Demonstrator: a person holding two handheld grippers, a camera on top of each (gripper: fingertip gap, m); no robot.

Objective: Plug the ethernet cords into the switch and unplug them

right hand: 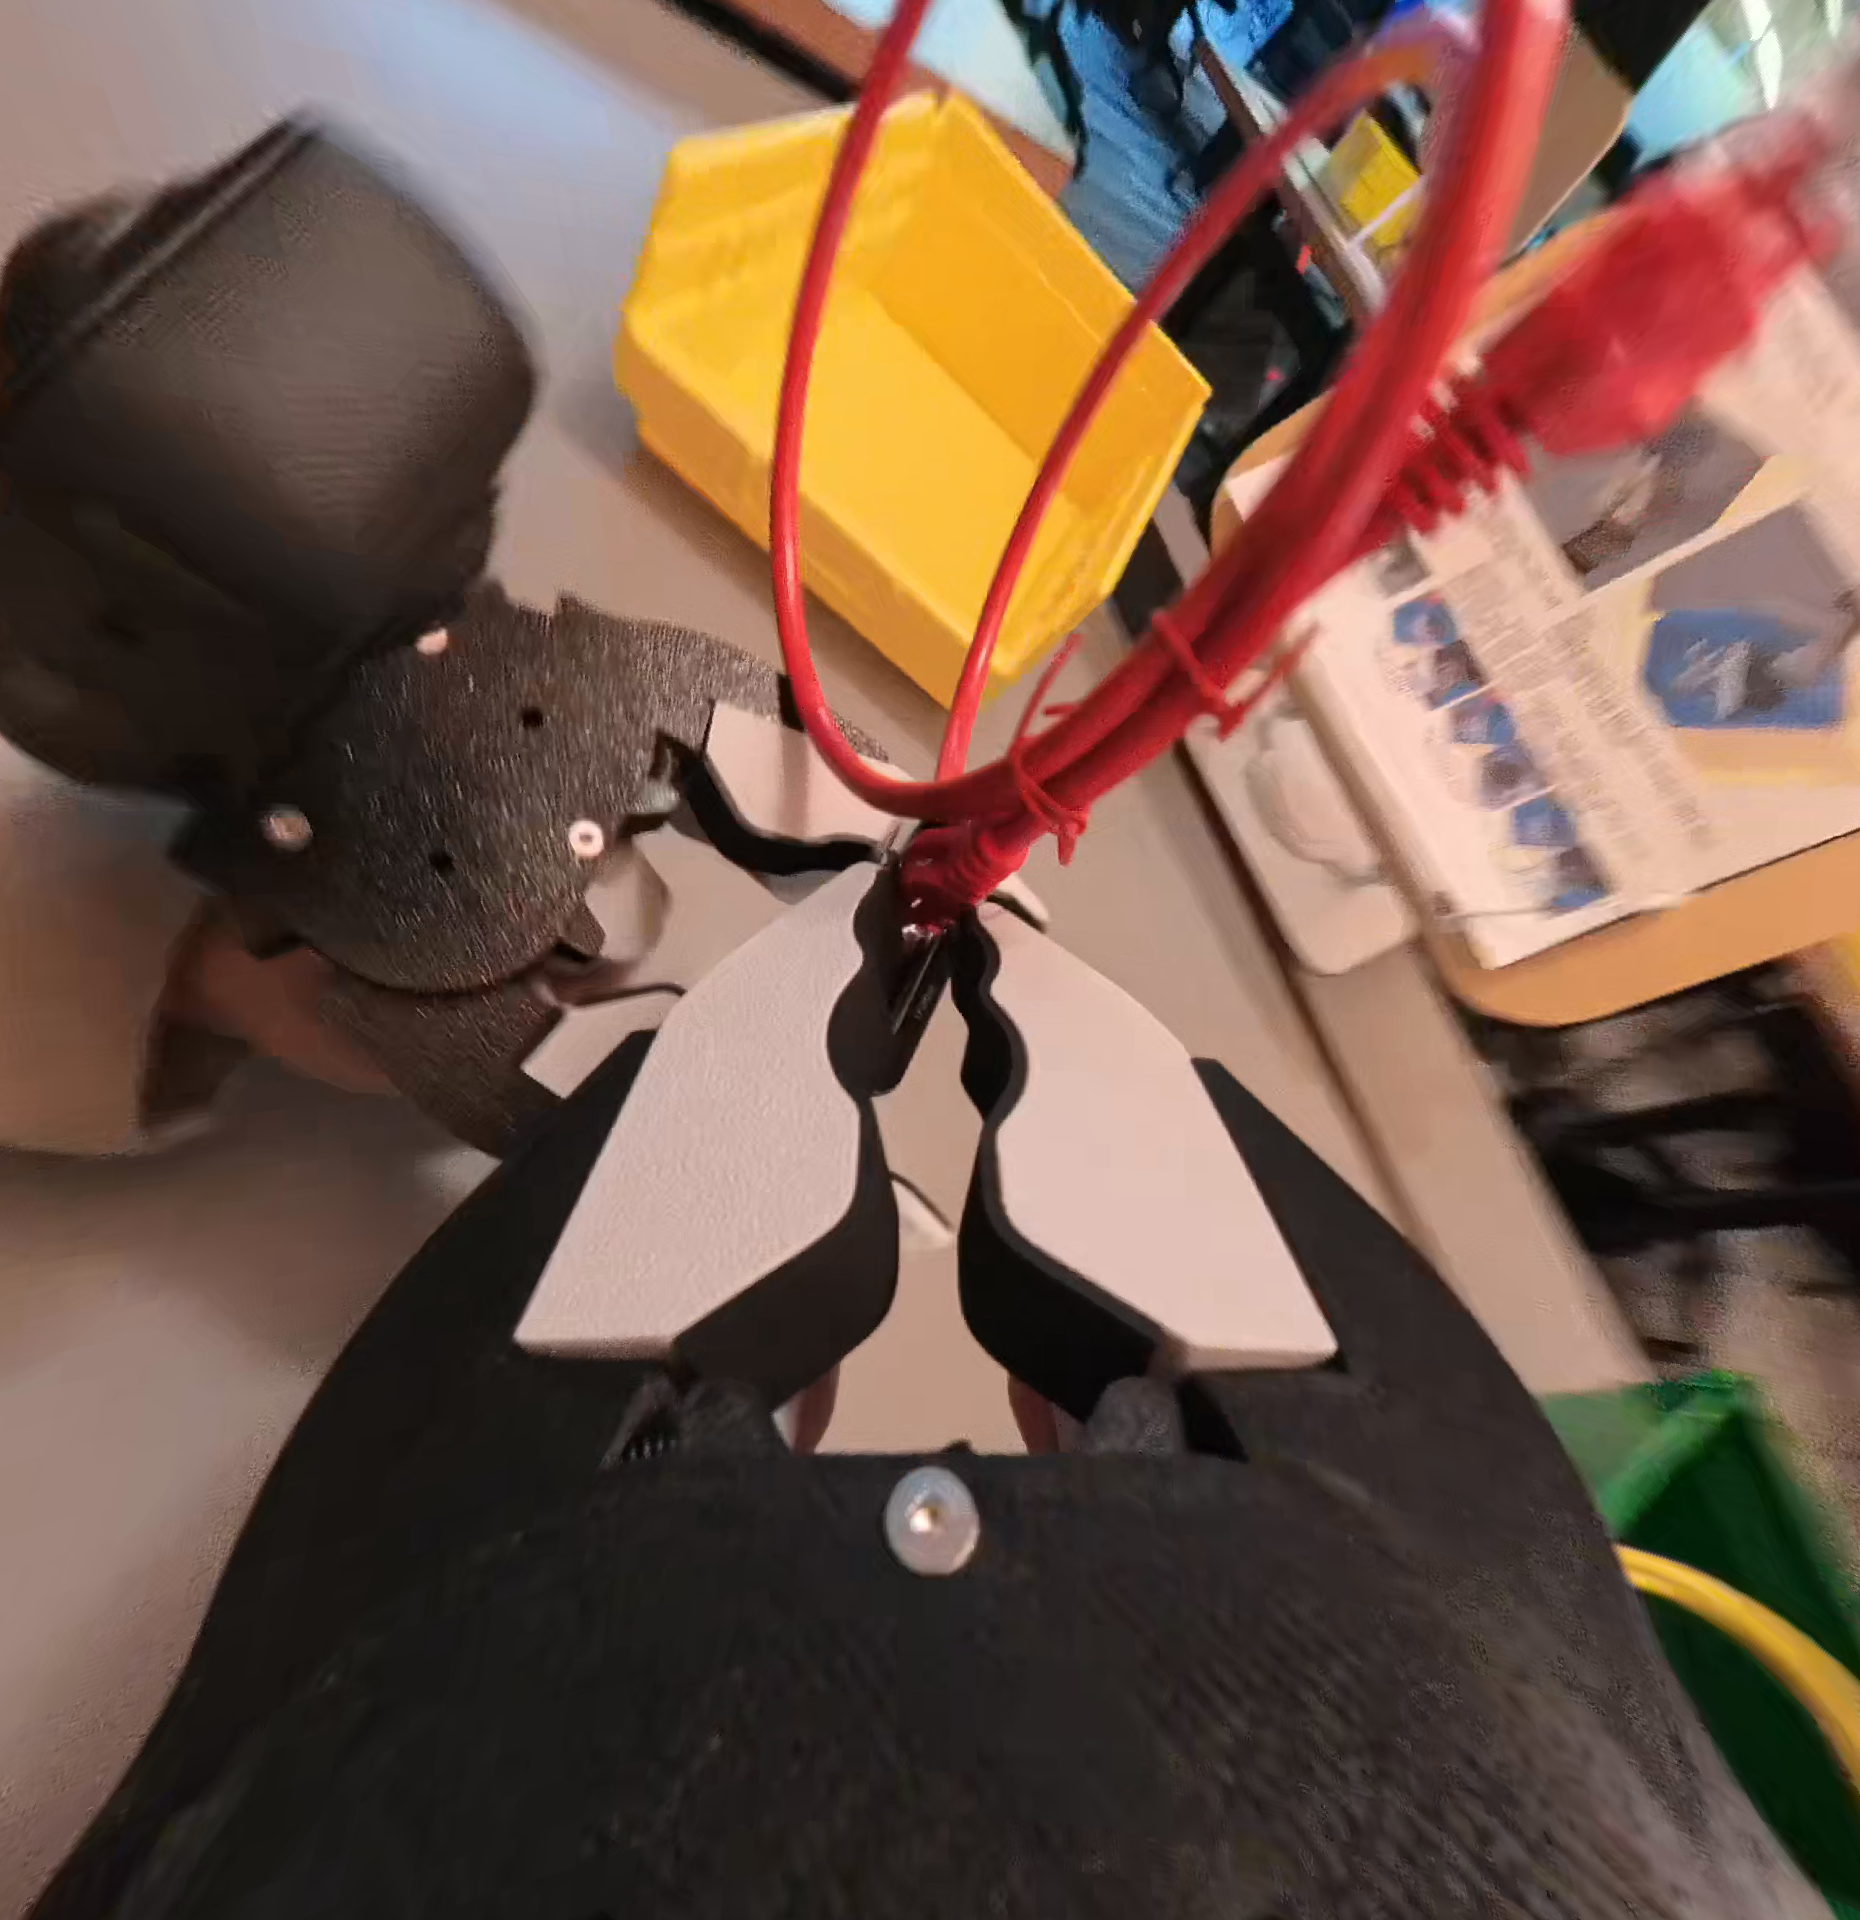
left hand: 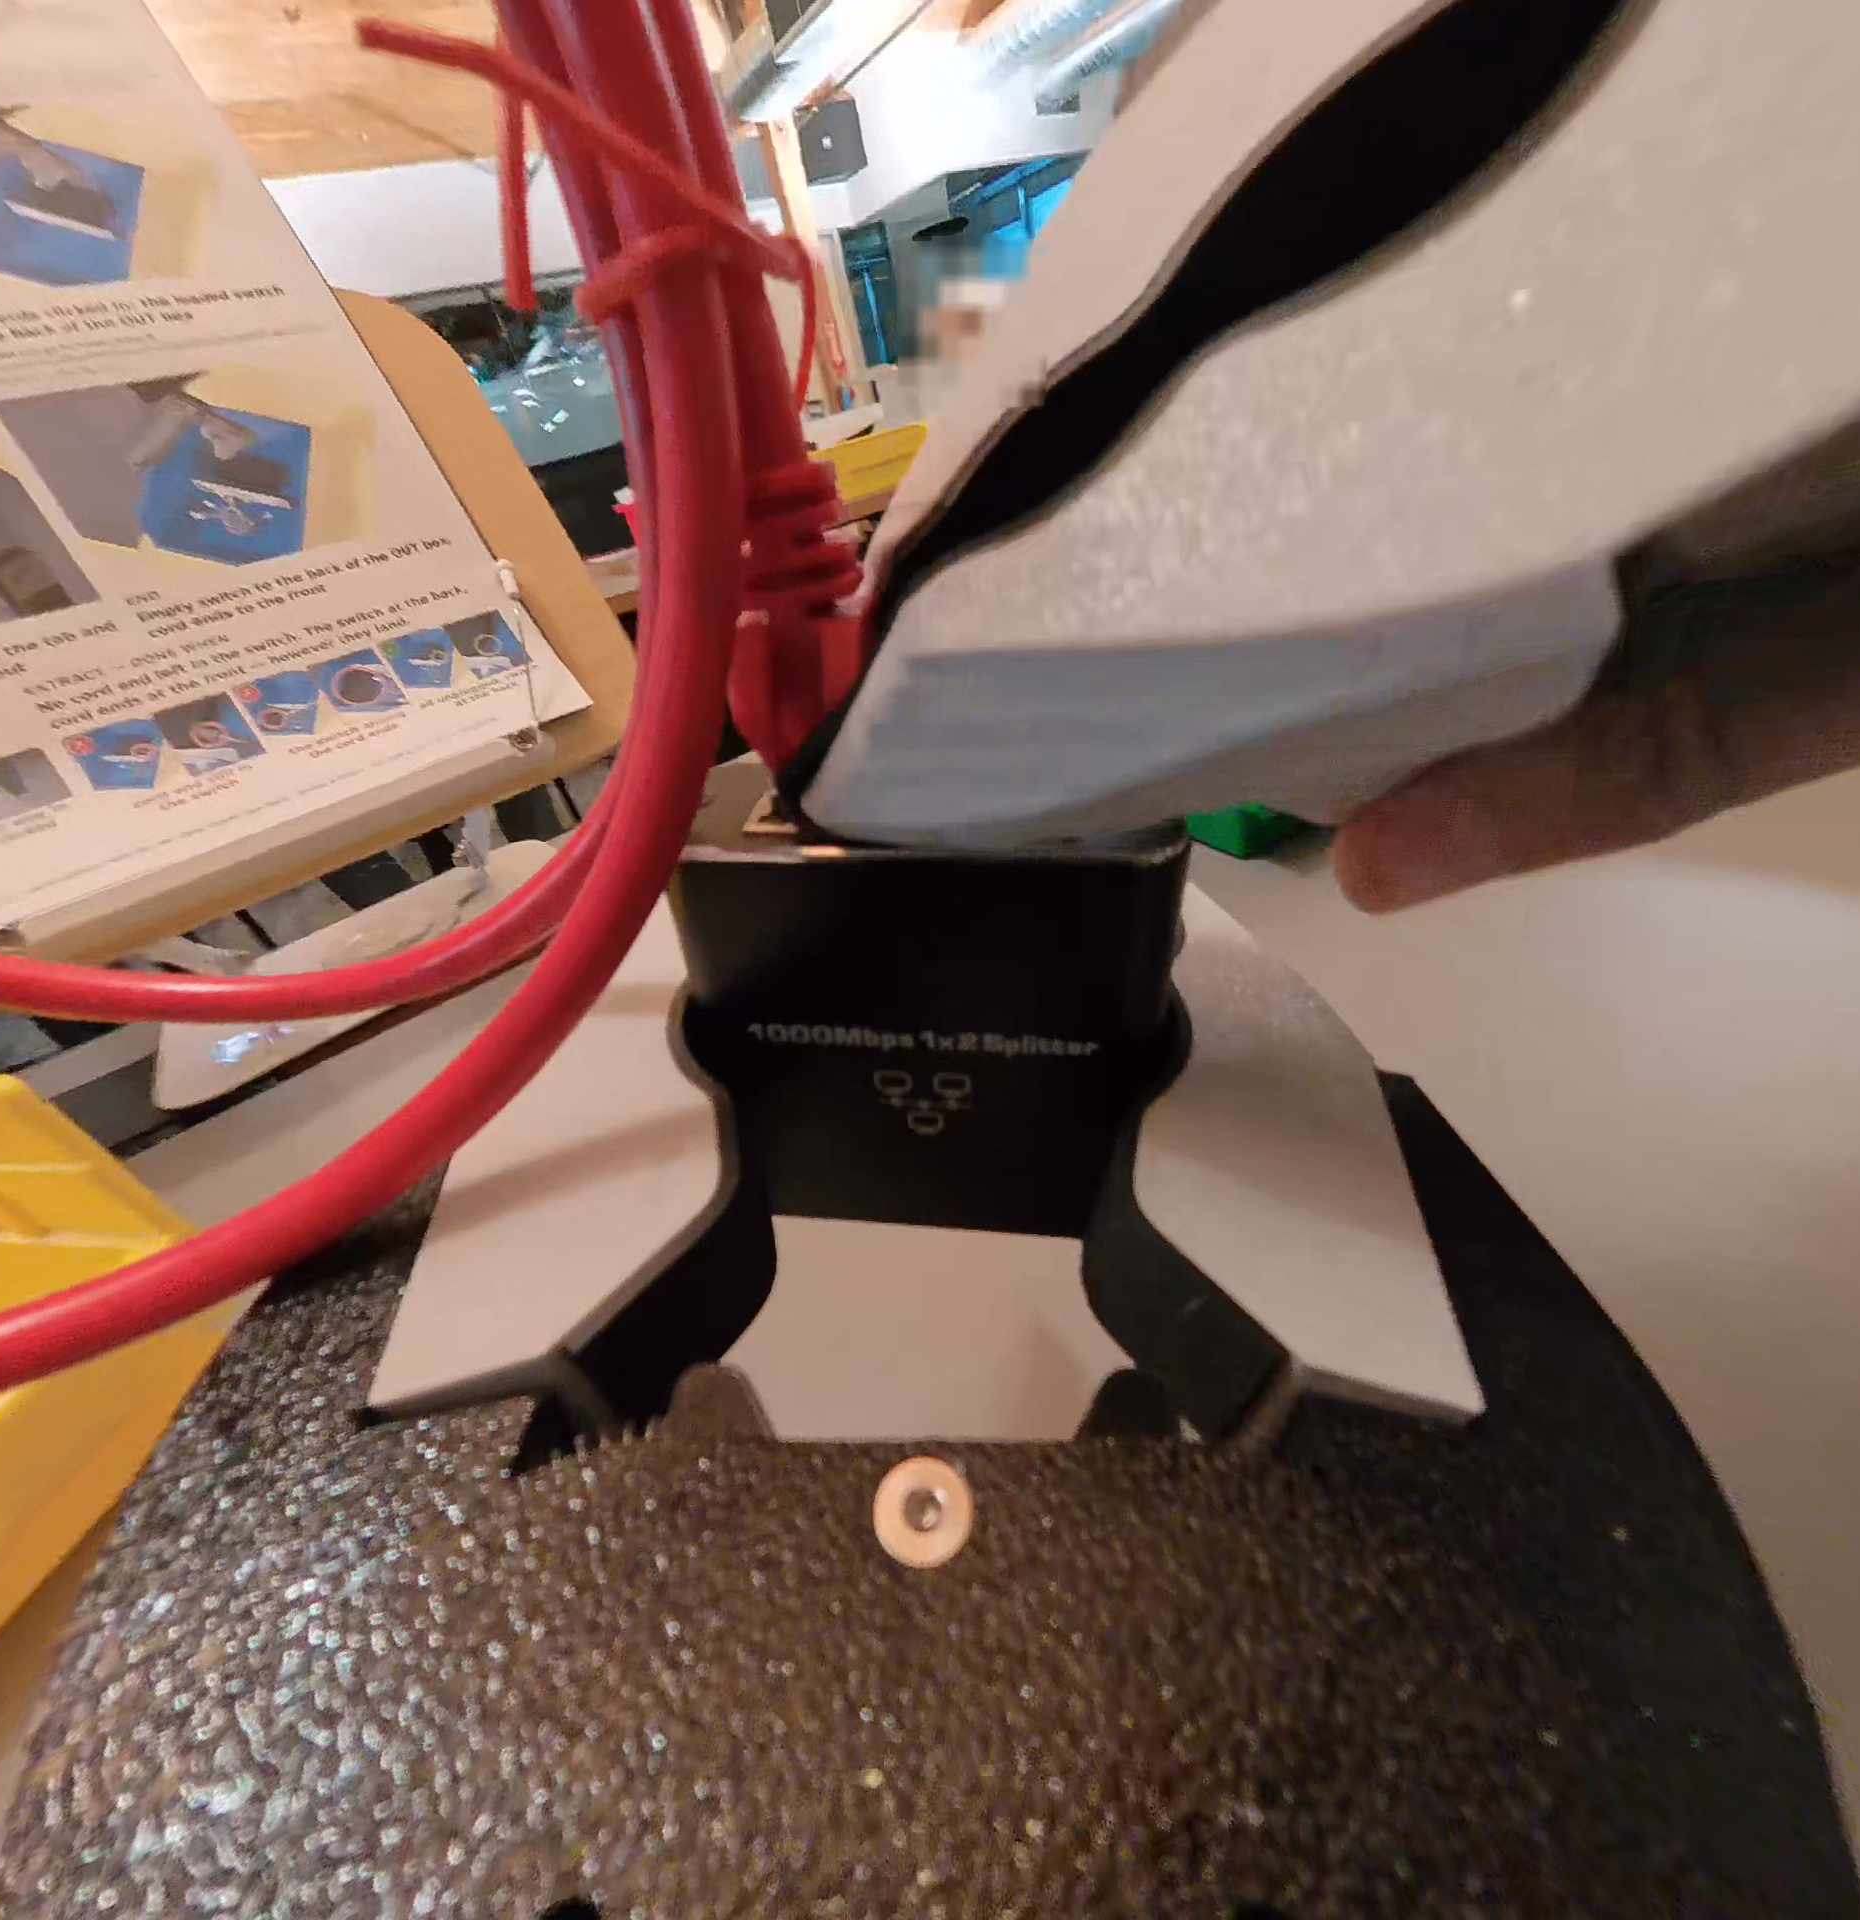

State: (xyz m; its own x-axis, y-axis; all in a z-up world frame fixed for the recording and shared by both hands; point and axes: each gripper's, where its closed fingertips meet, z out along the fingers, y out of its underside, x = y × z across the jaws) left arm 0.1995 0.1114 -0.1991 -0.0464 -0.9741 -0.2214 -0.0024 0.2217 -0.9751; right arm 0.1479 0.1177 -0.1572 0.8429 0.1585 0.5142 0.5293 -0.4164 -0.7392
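Now left tool (left hand: 931,1049) clamped on black switch (left hand: 931,956), right tool (right hand: 921,935) pinching red cord plug (right hand: 947,868).

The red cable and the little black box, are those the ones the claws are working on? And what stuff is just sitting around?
Part of the job:
- black switch, held in the left claw
- red ethernet cord, its plug pinched by the right claw

Just lying about:
- yellow bin
- instruction sheet on a board
- green bin
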